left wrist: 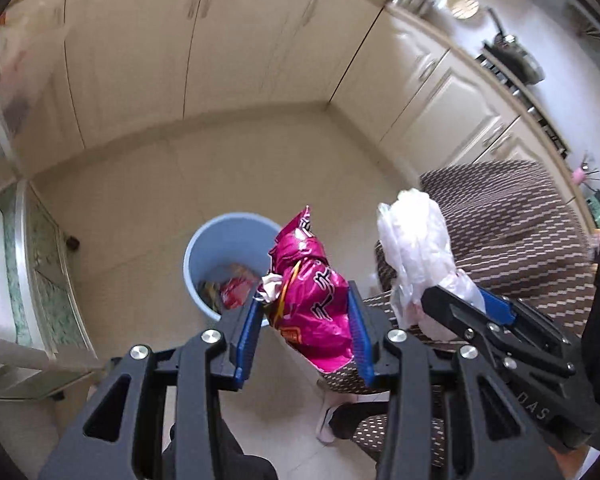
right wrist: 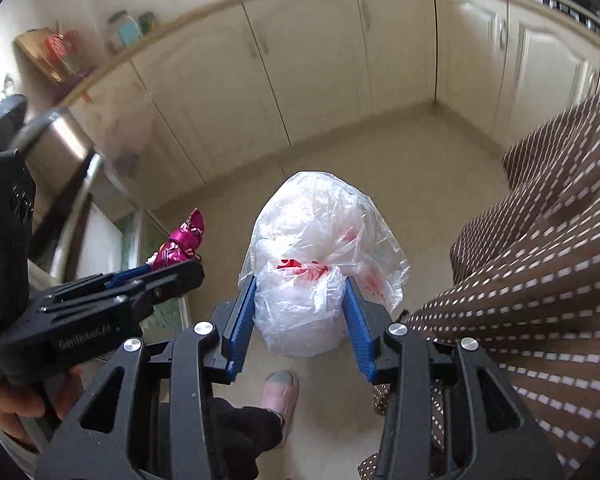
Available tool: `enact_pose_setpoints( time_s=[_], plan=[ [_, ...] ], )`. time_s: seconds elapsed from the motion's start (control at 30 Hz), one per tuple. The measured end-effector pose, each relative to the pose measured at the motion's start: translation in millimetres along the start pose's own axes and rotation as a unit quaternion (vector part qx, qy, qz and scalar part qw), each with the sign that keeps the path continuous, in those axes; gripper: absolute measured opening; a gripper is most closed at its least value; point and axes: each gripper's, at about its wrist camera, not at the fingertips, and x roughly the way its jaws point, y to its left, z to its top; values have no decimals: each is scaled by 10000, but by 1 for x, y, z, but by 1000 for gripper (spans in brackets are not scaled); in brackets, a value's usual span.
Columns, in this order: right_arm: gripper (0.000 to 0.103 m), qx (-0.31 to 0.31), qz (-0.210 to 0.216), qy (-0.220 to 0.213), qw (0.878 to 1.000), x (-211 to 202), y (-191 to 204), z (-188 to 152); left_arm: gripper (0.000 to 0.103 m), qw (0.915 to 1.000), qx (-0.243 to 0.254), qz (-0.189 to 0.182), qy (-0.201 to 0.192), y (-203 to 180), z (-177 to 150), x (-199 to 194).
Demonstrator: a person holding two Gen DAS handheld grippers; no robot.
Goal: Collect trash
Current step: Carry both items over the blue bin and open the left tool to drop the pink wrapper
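My left gripper (left wrist: 306,300) is shut on a crumpled magenta snack bag (left wrist: 312,288) and holds it in the air, just right of and above a light blue trash bin (left wrist: 204,248) on the floor. The bin holds some red and yellow wrappers (left wrist: 236,290). My right gripper (right wrist: 300,296) is shut on a bunched clear plastic bag (right wrist: 316,240) with red print. That bag also shows in the left wrist view (left wrist: 416,248), right of the snack bag. The snack bag's tip shows in the right wrist view (right wrist: 182,244).
Cream kitchen cabinets (left wrist: 220,48) run along the back and right. A stove with a pan (left wrist: 516,60) sits at the upper right. A person's brown patterned skirt (left wrist: 512,232) and pink slipper (right wrist: 280,396) are close on the right. A steel-and-glass unit (left wrist: 36,264) stands at the left.
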Motion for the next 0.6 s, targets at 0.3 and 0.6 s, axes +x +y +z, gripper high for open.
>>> enact_pose_setpoints(
  time_s=[0.3, 0.6],
  plan=[
    [41, 435, -223, 348, 9982, 65, -43, -1, 41, 9992, 14, 91, 392, 2, 39, 87],
    [41, 620, -318, 424, 9967, 89, -54, -4, 55, 9997, -47, 103, 228, 1, 59, 112]
  ],
)
